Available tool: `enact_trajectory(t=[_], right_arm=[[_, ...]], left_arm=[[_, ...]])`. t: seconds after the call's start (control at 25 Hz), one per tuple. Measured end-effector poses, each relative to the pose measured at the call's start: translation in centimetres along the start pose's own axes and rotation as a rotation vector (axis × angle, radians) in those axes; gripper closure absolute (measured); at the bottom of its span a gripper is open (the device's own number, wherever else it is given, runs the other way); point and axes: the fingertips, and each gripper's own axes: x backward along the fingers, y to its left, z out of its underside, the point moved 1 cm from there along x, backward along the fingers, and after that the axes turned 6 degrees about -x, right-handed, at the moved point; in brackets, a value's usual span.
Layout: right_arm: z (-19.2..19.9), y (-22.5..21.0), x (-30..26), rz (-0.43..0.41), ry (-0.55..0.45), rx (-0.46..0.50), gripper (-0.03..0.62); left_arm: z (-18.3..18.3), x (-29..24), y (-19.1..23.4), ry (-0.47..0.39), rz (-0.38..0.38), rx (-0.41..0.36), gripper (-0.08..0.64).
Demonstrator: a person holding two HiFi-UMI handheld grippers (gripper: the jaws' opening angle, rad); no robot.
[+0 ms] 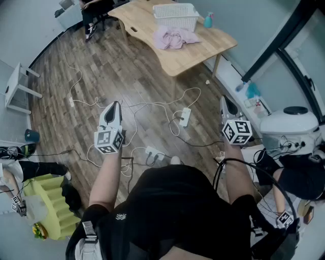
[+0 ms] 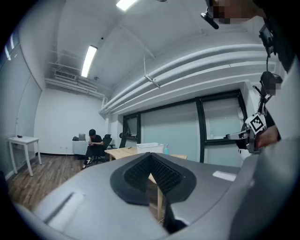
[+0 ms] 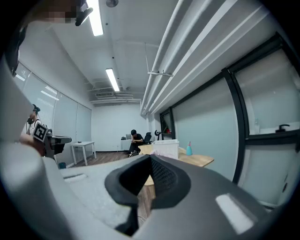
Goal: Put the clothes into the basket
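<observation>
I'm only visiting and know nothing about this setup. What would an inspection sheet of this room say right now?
Surface: light wooden table, mostly bare.
Job's things: pink clothes heaped on the table beside the white slatted plastic basket; none visibly inside.
Clutter: teal spray bottle by the basket.
Grippers: left hand-held gripper and right hand-held gripper both shut, empty, over the floor, short of the table.
Cables: white cables and a white power strip sprawl across the wood floor.
Surroundings: small white side table; seated person beyond the table.
</observation>
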Motion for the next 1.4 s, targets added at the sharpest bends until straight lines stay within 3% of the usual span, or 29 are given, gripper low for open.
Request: enact_trajectory(t=[0.52,0.8,0.96,1.16,1.4], right_arm=[[0.1,-2.9,-2.0,-0.004,-0.035,-0.002,0.591],[0.6,-3.1,-5.4,-0.003,-0.021,-0.059,0.591],[0.7,-2.9,-8.0,-0.01,-0.014,-0.037,0.591],[0.3,-4.0,-12.5,0.039,-0.023,-0.048,0.591],[-0.6,-3.8,-20.9,0.058,-0.009,-0.052,0.591]], left_arm=[[0.0,-3.0,-0.5,0.014,-0.024,-0.021,0.554],[-0.8,-5.7,-0.2,0.013,0.019,-0.051,0.554],[0.8,-9.3,1.2,0.02,0.044,-0.038,0.554],[1.4,-15.8,3.5,-0.008,0.092,-0.026,0.554],[1.4,-23.4,9.1,-0.026,0.103,-0.038,0.552]])
